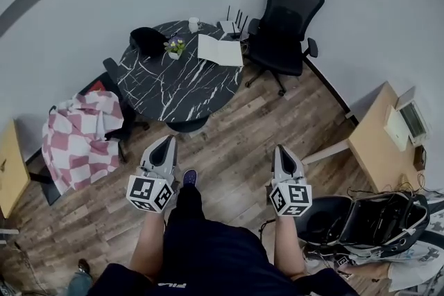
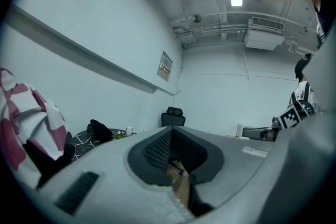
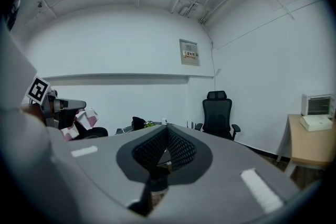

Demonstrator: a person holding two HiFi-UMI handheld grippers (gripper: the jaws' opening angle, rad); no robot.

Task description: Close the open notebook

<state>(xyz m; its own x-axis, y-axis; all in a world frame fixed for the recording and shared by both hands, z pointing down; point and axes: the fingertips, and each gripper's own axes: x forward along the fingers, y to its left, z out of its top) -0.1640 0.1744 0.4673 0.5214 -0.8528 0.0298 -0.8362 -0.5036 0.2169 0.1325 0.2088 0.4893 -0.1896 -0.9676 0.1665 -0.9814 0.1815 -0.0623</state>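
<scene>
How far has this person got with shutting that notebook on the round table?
Nothing looks done yet: the notebook lies open on the far side of the black table. Nothing is in hand either: the left gripper and right gripper are both shut and empty, held over the wooden floor, well short of the table. Everything is left: reaching the notebook and folding it shut.

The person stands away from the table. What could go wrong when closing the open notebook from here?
The open notebook lies on the far side of the table, so a reach across could knock over the small plant near it.
The office chair stands close there and may block the approach.
The left gripper and right gripper have shut fingers, which may slide on a page instead of lifting it.
</scene>
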